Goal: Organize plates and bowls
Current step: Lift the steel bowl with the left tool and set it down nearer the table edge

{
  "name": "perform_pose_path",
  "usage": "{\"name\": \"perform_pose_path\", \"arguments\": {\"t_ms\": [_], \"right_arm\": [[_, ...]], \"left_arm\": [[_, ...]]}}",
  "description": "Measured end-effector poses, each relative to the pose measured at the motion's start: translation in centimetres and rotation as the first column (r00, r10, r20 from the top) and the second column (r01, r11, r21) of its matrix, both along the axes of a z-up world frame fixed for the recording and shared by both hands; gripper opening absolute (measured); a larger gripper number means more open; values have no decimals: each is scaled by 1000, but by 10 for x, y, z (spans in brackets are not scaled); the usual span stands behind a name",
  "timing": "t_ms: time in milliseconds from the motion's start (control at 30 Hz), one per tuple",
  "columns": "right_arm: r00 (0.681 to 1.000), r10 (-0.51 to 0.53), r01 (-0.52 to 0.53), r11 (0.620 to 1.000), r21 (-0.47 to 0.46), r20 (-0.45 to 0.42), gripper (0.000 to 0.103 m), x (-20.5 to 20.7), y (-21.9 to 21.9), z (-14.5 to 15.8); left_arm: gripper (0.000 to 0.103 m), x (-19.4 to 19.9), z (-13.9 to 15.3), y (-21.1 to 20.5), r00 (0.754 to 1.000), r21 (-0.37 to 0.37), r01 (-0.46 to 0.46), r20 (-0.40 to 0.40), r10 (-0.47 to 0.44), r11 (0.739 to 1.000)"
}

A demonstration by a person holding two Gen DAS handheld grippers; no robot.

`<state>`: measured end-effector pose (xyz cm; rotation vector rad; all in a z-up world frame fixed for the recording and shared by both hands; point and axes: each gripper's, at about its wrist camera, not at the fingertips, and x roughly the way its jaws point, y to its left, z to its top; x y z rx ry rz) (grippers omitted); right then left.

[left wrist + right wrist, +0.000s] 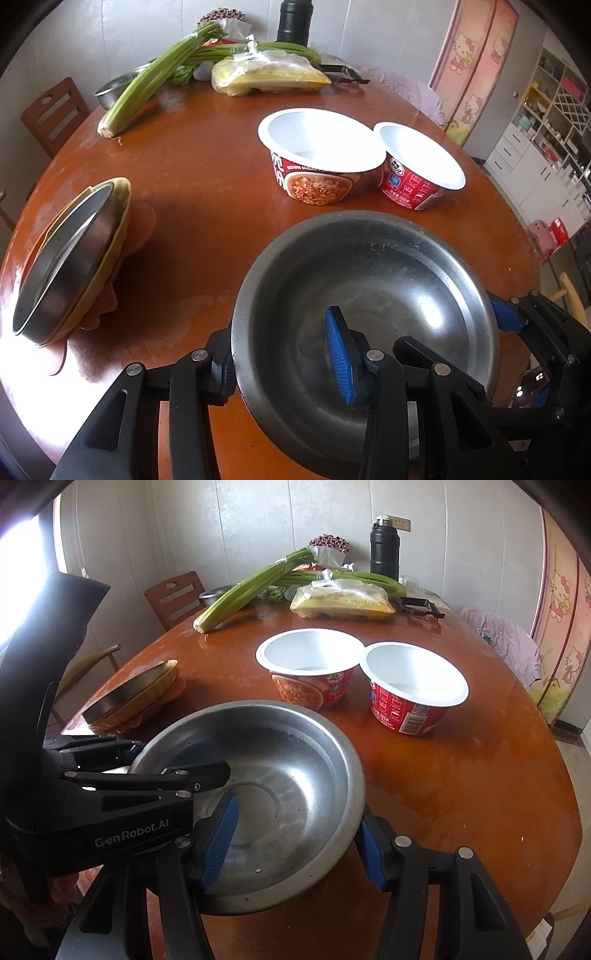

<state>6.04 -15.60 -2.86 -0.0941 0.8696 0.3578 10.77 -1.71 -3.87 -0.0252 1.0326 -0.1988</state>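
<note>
Steel fills the near foreground of both wrist views: a wide, shallow stainless steel bowl (365,325) is pinched on opposite rims by the two grippers. The left gripper (284,360) has one blue-padded finger inside the bowl and its partner outside the left wall, so it is clamped on that rim; the right gripper (299,843) does the same on the other side, one blue pad inside, one outside against the right edge. Whether the bowl rests on the round reddish-brown wooden table (461,775) or is raised just off it I cannot tell. Ahead of both grippers and slightly to the right stand two empty red-and-white paper instant-noodle bowls (308,664), rims nearly touching, the larger one on the left. Ahead and well to the left of the left gripper lies a tilted stack: a round steel pan (62,258) nested in a yellow dish (123,210) over a pink plate. Being round, the held bowl has no long axis to align; what matters is direction. If it belongs with the metal and plates, the move runs leftward, and the left gripper is the nearer one to lead. Celery stalks (251,590), a bag of yellow noodles and a black flask sit far ahead, out of the way.
</note>
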Motion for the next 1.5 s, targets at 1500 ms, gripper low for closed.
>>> {"name": "perform_pose_path", "arguments": {"t_ms": [1500], "right_arm": [[997, -79, 80, 961, 264, -13, 63, 5, -57, 26]], "left_arm": [[47, 4, 47, 8, 996, 8, -17, 83, 16, 1000]]}}
